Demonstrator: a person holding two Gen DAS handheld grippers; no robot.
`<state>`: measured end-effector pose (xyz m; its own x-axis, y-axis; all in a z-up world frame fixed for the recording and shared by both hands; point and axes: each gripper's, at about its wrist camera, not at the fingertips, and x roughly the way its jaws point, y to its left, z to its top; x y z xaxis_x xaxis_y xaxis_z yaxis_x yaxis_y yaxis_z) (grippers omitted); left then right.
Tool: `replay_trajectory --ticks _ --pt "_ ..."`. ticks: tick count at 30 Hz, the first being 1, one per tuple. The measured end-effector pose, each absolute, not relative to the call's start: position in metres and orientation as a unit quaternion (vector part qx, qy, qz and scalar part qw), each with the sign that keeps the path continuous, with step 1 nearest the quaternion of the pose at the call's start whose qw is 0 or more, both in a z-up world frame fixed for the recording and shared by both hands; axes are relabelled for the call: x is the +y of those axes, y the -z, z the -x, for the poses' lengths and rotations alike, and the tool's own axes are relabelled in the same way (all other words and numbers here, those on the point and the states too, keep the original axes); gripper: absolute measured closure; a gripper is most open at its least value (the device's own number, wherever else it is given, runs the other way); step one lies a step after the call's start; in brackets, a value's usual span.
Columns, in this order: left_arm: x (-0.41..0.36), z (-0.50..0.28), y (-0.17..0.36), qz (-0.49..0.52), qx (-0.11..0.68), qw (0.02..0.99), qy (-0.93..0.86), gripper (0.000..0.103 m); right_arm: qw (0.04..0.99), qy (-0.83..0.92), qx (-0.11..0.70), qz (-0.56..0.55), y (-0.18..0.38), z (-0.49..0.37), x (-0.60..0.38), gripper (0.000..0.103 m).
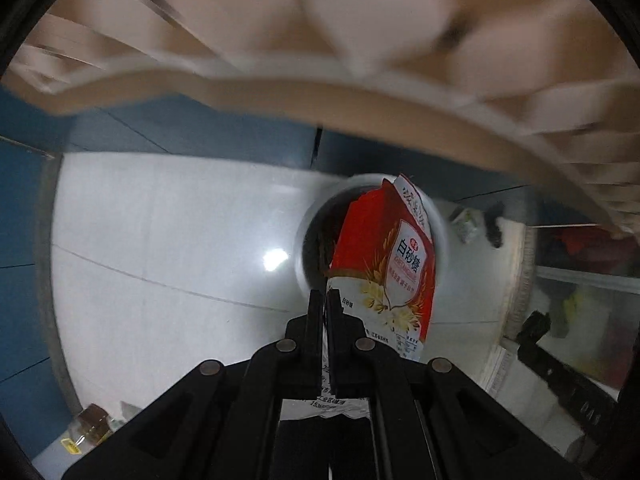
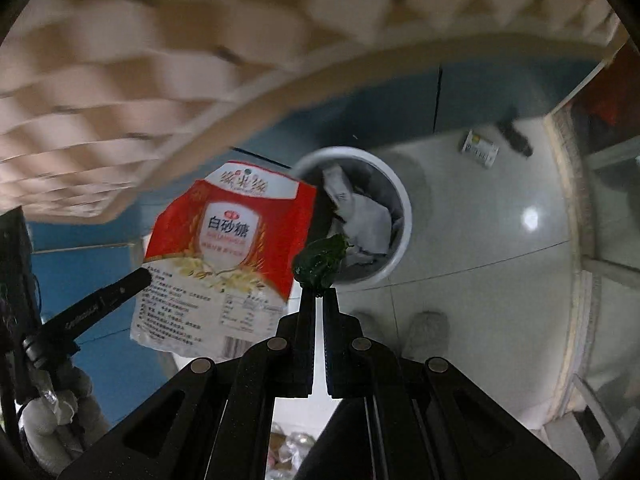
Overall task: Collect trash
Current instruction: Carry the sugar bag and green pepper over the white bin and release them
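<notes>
Left wrist view – left gripper [image 1: 323, 300]: clenched on the lower edge of the red and white sugar bag [image 1: 394, 264], which hangs forward of the fingertips.
Left wrist view – bag position: it overlaps the mouth of the white waste bin [image 1: 440, 220], which stands on the pale tiled floor [image 1: 160, 240] near the blue wall [image 1: 200, 128].
Left wrist view – step guidance: by judgement, centre the whole bag inside the rim before letting go; the bag is broad and light, so it can catch on the rim.
Left wrist view – limits: the tan padded surface [image 1: 320, 92] above is blurred; the bin interior is mostly masked by the bag; small items on the floor by the right edge cannot be identified.

Right wrist view – right gripper [image 2: 318, 294]: clenched on a dark green crumpled scrap [image 2: 320, 260], held over the near rim of the bin.
Right wrist view – bin content: crumpled white paper [image 2: 360, 216] already lies inside.
Right wrist view – sugar bag: it hangs left of the bin, pinched by the other gripper's dark finger [image 2: 116, 292].
Right wrist view – step guidance: by judgement, carry the scrap further over the opening, then release, keeping both tools apart.
Right wrist view – limits: a small carton [image 2: 480, 148] lies on the floor beyond the bin; two pale shoes [image 2: 426, 330] are faint; the scrap's material cannot be told.
</notes>
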<state>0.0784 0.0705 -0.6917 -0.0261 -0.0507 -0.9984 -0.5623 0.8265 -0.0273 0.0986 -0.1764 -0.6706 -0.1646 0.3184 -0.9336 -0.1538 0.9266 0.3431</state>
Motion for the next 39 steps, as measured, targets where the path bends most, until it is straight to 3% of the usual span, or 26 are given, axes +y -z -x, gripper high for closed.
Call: replay_trajectory --ticks 6,13,15,16,17,22,23,32,39 --pt "0.067 -0.101 0.806 0.234 0.706 0.638 -0.199 0.103 0.626 -0.182 0.757 -0.044 0.812 -0.121 -0.164 0.099" --pt "0.062 -0.103 0.820 0.207 0.709 0.649 -0.183 0.095 0.600 -0.187 0.778 -0.021 0.884 -0.132 -0.146 0.097" --pt "0.065 -0.100 0.812 0.193 0.698 0.662 -0.192 0.066 0.599 -0.183 0.779 -0.016 0.886 -0.134 -0.145 0.080" --pt "0.066 -0.097 0.805 0.188 0.691 0.669 -0.198 0.022 0.602 -0.182 0.777 -0.010 0.885 -0.135 -0.144 0.054" --pt "0.068 -0.093 0.800 0.183 0.685 0.675 -0.203 0.000 0.607 -0.182 0.774 -0.003 0.882 -0.136 -0.145 0.033" --pt "0.070 -0.075 0.783 0.164 0.689 0.672 -0.215 0.000 0.633 -0.177 0.752 0.051 0.855 -0.133 -0.143 0.002" --pt "0.068 -0.072 0.779 0.159 0.689 0.672 -0.218 0.000 0.636 -0.178 0.749 0.060 0.850 -0.131 -0.142 0.000" --pt "0.027 -0.028 0.699 0.139 0.683 0.678 -0.232 0.000 0.678 -0.165 0.705 0.126 0.763 -0.105 -0.154 0.000" --pt "0.003 -0.002 0.583 0.138 0.664 0.695 -0.241 0.000 0.701 -0.181 0.677 0.131 0.642 -0.079 -0.181 0.000"
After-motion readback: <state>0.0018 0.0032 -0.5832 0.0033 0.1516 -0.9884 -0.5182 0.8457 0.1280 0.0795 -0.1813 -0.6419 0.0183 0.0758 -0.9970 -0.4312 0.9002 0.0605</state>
